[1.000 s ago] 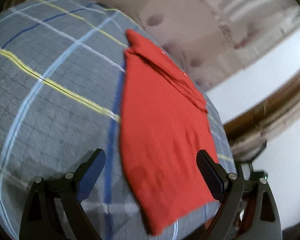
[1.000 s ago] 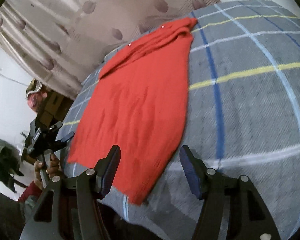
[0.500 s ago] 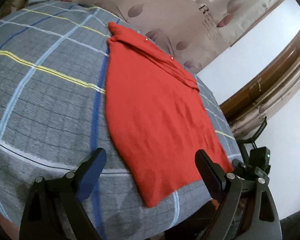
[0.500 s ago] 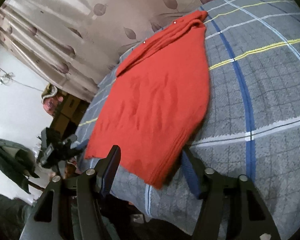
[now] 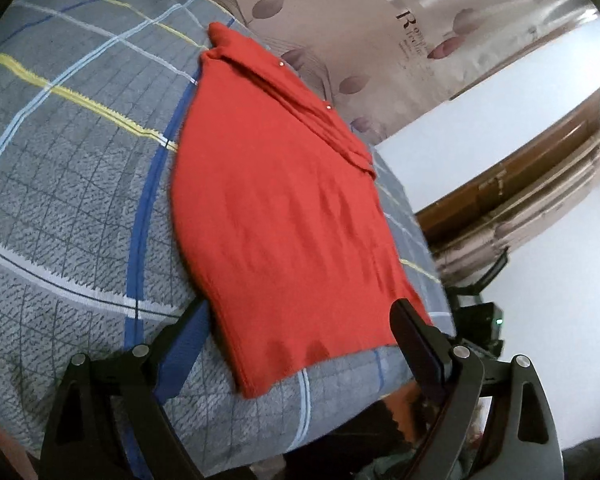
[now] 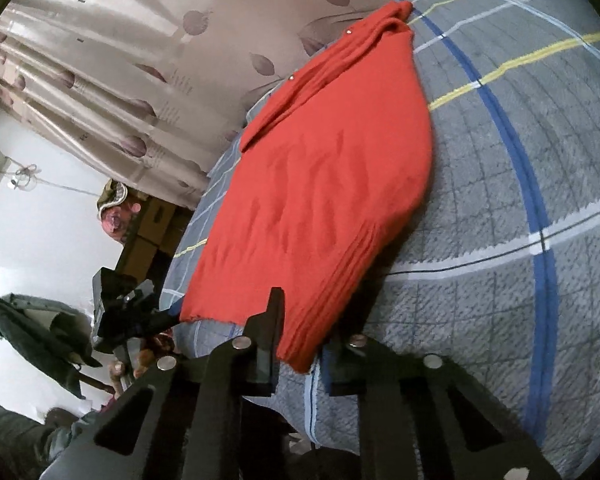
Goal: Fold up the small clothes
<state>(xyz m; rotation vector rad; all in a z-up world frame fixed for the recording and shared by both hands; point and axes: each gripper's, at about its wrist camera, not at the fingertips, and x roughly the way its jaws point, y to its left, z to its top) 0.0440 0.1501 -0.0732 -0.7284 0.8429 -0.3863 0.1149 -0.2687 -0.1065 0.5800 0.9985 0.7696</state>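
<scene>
Red knit fabric, a small sweater [image 5: 284, 208], lies flat on a bed covered with a grey plaid blanket [image 5: 72, 184] crossed by blue, white and yellow stripes. Its collar end, with two small pale studs, points toward the far edge of the bed by the curtain [image 5: 340, 8], a beige drape printed with mauve leaves. The hem end lies at the near edge of the bed, facing both grippers.

The left gripper [image 5: 300, 344] hovers at the hem with its jaws standing wide; one finger shows over the blanket beside the sweater's left edge and the other over the hem's right corner, and neither visibly presses on the cloth.

In the right wrist view, the right gripper [image 6: 304, 344] sits at the near corner of the sweater [image 6: 324, 184], where the ribbed hem bunches into ridges. Its jaws are closing, now narrow, with the hem corner caught between them; the left finger [image 6: 268, 328] lies against the red knit, while the other is mostly hidden under the fabric.

Beyond the bed's left edge in that view, the left gripper [image 6: 132, 312] appears dark, held in a hand [image 6: 128, 364]. A white wall [image 5: 560, 240] and brown wooden trim [image 5: 532, 160] stand behind.
</scene>
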